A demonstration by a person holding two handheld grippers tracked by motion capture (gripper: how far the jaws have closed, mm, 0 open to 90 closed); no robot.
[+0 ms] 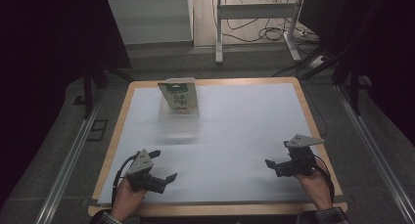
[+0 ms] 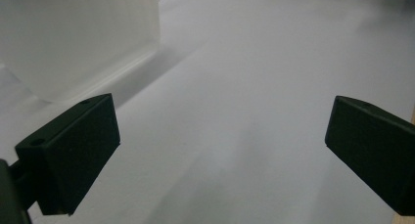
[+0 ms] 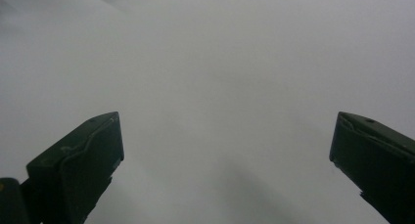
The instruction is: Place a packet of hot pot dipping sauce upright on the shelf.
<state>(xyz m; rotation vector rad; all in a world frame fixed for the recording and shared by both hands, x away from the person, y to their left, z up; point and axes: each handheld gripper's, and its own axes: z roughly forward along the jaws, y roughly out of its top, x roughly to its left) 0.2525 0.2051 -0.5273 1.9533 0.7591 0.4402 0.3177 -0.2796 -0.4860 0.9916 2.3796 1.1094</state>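
nothing begun: left gripper [image 1: 159, 166] and right gripper [image 1: 277, 155] both spread wide, empty, low over white sheet [image 1: 244, 121]. pouch [image 1: 179, 96] stood upright in clear tray [image 1: 180, 127], well ahead of left gripper, untouched. whole job left.

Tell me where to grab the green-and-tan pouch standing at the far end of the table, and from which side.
Grip the pouch by its flat top edge, probably coming from the near side with the left gripper, which is nearer. It stands upright inside a clear box, so its lower part is walled off and the top edge is free.
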